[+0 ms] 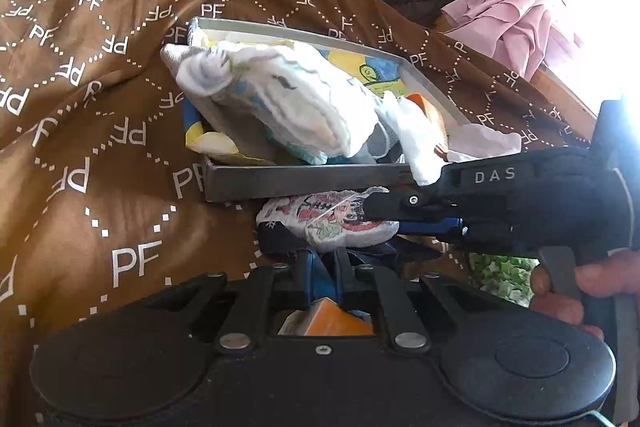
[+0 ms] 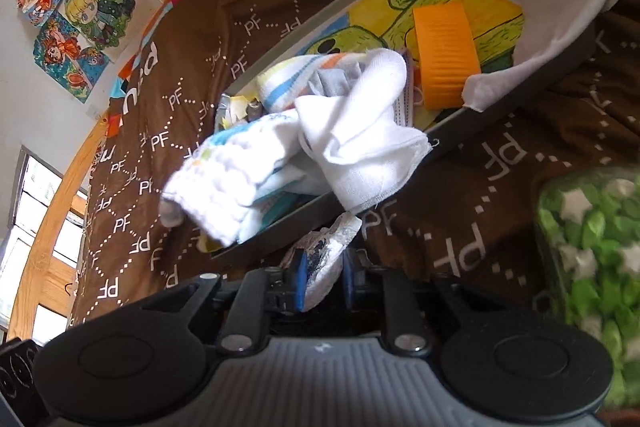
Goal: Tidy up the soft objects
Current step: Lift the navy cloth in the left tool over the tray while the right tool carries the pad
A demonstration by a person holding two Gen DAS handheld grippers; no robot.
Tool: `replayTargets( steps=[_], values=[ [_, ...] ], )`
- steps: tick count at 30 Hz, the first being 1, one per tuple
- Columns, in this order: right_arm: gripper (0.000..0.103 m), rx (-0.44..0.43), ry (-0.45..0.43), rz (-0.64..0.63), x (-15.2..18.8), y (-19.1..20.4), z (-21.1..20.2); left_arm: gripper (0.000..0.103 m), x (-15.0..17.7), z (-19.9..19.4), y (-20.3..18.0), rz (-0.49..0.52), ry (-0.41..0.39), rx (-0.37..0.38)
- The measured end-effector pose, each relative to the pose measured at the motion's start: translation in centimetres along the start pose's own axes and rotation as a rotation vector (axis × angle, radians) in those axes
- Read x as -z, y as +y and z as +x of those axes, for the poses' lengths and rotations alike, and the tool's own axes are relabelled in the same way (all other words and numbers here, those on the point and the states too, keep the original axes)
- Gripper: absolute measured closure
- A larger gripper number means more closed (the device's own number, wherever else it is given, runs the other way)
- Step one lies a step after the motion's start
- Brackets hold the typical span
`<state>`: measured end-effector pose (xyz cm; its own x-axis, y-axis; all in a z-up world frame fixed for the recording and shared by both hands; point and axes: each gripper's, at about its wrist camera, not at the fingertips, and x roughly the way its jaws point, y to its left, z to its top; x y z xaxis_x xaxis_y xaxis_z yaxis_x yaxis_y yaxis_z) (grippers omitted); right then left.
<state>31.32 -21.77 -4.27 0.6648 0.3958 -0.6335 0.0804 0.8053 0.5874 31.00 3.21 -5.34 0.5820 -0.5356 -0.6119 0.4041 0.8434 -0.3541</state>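
A small sock (image 1: 332,223) with a red and green cartoon print and a dark blue end lies just in front of the grey tray (image 1: 304,179). My left gripper (image 1: 322,259) is shut on its dark end at the bottom of the left wrist view. My right gripper (image 1: 380,217) comes in from the right and is shut on the printed end. In the right wrist view that same sock (image 2: 320,255) sits pinched between the blue pads of my right gripper (image 2: 324,279). White and striped socks (image 1: 296,99) (image 2: 352,131) are heaped in the tray (image 2: 480,119).
The tray rests on a brown blanket (image 1: 100,107) printed with "PF". An orange ribbed piece (image 2: 444,55) lies inside it on a colourful drawing. A green star-patterned bundle (image 2: 592,247) is at the right. A pink cloth (image 1: 516,7) and a quilted jacket lie behind. A hand (image 1: 592,283) holds the right gripper.
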Motion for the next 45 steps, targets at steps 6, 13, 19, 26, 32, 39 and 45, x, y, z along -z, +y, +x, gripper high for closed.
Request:
replayTargets(
  steps=[6, 13, 19, 26, 32, 39, 45],
  values=[
    [0.087, 0.045, -0.070, -0.072, 0.8, 0.8, -3.7, 0.099, -0.3, -1.5, -0.7, 0.005, -0.019, 0.012],
    [0.087, 0.077, -0.132, -0.098, 1.1, 0.4, -6.8, 0.101, -0.3, -2.0, -1.9, 0.047, -0.027, 0.009],
    [0.089, 0.072, -0.190, -0.123, 0.9, 0.2, -8.8, 0.102, -0.2, -2.3, -2.5, 0.082, -0.043, -0.011],
    [0.089, 0.060, -0.243, -0.142, 0.5, -1.0, -10.0, 0.103, -0.7, -3.7, -3.4, 0.108, -0.129, -0.016],
    [0.089, 0.043, -0.292, -0.107, -0.5, -2.5, -10.9, 0.103, -0.8, -3.9, -4.5, 0.155, -0.162, -0.034],
    [0.089, 0.027, -0.321, -0.082, -1.1, -3.3, -11.1, 0.103, -0.6, -3.2, -4.6, 0.170, -0.148, -0.060],
    [0.090, 0.009, -0.344, -0.107, -1.2, -2.7, -11.2, 0.103, -1.3, -4.6, -4.8, 0.170, -0.205, -0.045]
  ],
)
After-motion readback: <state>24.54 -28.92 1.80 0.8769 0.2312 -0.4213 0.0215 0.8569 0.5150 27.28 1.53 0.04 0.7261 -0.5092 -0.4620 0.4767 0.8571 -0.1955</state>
